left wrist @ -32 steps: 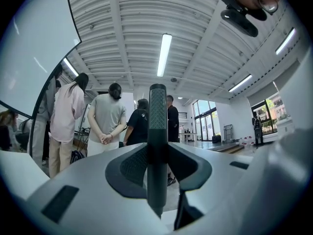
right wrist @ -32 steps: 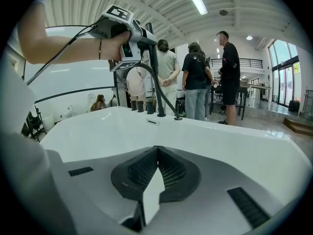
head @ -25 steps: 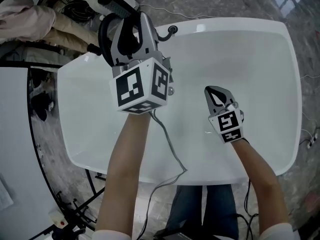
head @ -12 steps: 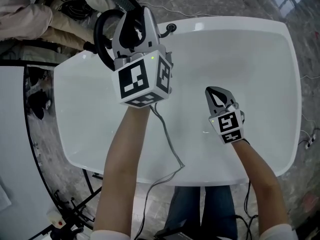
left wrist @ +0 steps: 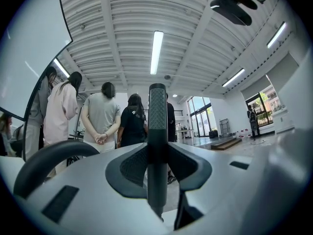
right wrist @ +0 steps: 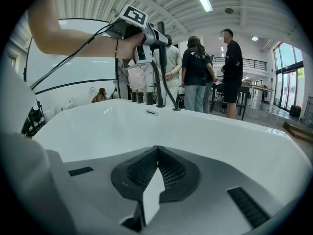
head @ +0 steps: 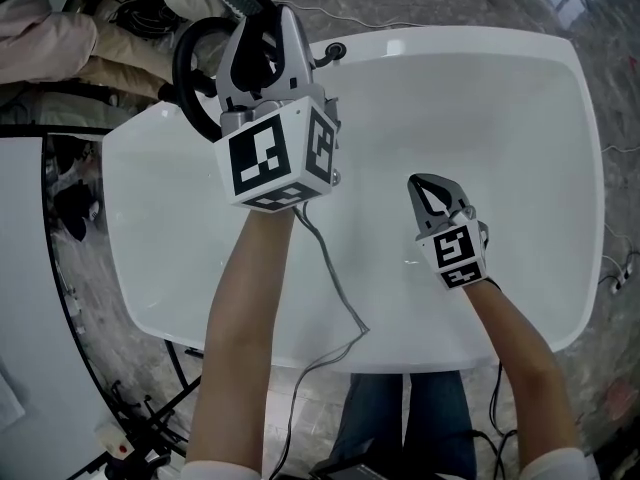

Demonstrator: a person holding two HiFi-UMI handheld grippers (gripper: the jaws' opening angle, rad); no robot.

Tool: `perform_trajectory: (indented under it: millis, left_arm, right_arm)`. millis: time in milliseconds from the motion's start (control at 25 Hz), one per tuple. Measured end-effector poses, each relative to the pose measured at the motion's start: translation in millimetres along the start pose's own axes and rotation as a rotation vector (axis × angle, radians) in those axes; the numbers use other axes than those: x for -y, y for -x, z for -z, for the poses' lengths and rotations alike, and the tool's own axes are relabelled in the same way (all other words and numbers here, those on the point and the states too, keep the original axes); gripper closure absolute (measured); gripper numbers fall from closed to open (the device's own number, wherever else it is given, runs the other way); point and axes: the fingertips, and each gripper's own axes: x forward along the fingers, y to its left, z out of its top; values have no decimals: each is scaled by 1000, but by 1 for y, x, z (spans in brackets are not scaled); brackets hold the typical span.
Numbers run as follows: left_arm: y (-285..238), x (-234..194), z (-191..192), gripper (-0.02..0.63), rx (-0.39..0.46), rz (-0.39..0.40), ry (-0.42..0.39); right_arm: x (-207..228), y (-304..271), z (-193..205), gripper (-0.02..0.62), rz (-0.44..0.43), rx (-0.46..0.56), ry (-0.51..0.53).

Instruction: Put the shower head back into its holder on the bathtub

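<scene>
The left gripper (head: 263,48) is raised above the far left rim of the white bathtub (head: 540,118), and its jaws are clamped on the slim dark handle of the shower head (left wrist: 157,116). In the left gripper view the handle stands upright between the two pads. From the head view the shower head's dark upper end pokes out past the fingertips, over the floor beyond the tub. Its black hose (head: 186,88) curves in a loop on the left side of the gripper. A dark round fitting (head: 333,50) sits on the tub's rim just to the right of this gripper, apart from the shower head; whether it is the holder I cannot tell. The right gripper (head: 422,186) hangs lower, over the inside of the tub and well apart from the left one. Its jaws meet at the tips with nothing between them. Several people (left wrist: 102,121) stand beyond the tub.
</scene>
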Motion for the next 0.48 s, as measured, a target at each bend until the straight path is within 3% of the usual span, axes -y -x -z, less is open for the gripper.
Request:
perform_trajectory:
  millis: [480]
  left_arm:
    - [-13,-6,16,485,-25,-11,5]
  right_arm:
    - [-1,-9,9,589,-1,-5,-3]
